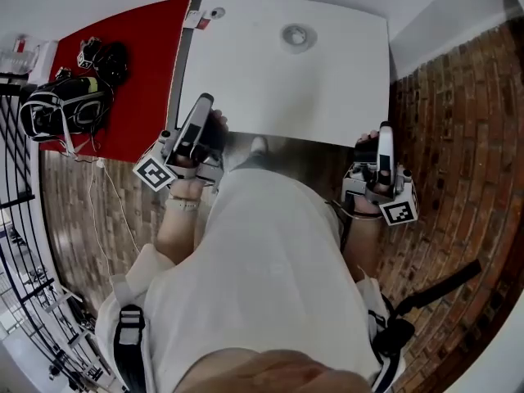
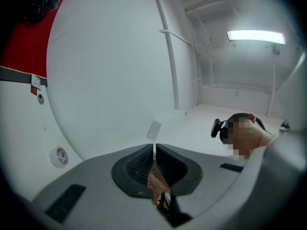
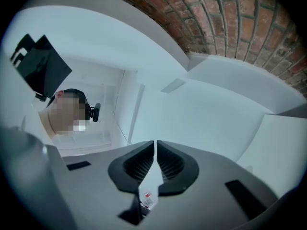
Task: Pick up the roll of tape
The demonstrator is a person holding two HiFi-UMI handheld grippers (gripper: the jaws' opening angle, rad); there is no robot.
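The roll of tape [image 1: 296, 35] is a small pale ring lying flat near the far edge of the white table [image 1: 327, 88]. In the left gripper view the roll of tape [image 2: 59, 156] shows small at the lower left. My left gripper [image 1: 204, 101] hangs at the table's near left edge, well short of the roll, its jaws shut on nothing [image 2: 154, 147]. My right gripper [image 1: 384, 128] is held at the table's near right corner, over the brick floor, also shut and empty [image 3: 156, 143]. Both grippers point somewhat upward.
A red mat [image 1: 139, 72] lies left of the table with black bags [image 1: 70, 105] on it. Small red-and-white items [image 1: 205, 16] sit at the table's far left corner. Brick floor [image 1: 458, 137] runs along the right. A wire rack [image 1: 16, 219] stands at the far left.
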